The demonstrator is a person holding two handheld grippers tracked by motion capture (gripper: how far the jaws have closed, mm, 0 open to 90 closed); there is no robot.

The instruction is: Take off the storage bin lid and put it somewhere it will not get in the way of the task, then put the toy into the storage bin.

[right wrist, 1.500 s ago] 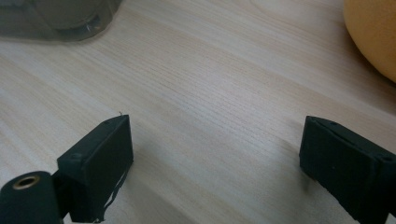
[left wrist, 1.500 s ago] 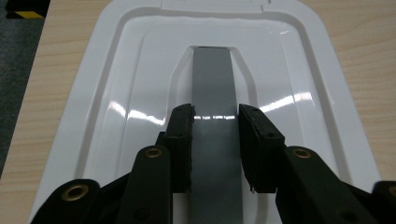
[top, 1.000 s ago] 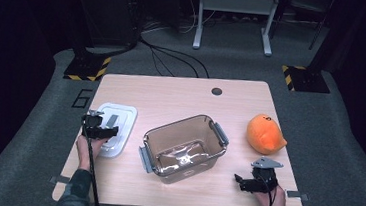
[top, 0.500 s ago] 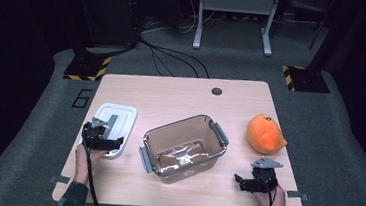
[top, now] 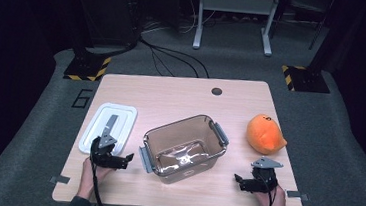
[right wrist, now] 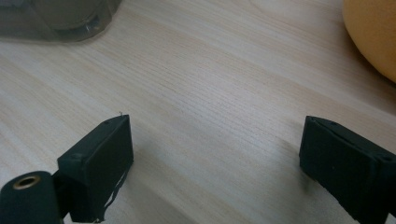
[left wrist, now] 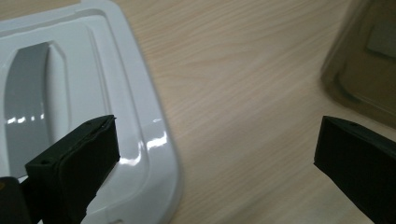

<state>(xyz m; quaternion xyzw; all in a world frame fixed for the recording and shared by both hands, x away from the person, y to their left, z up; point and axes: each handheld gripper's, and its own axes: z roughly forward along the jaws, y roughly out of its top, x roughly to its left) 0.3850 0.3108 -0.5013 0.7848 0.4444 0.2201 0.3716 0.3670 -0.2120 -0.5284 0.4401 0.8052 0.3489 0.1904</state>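
Hovering left tongs (top: 127, 159), jaws just spread apart, empty, at lower left; white lid (top: 109, 126) just above-left, long axis up-frame; right tongs (top: 238, 181) apart, farther.

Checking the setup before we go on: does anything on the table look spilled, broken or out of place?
Nothing stands out. The white lid lies flat beside the clear container, which stands upright and empty. The orange plush toy rests on the table, with no spill or damage visible.
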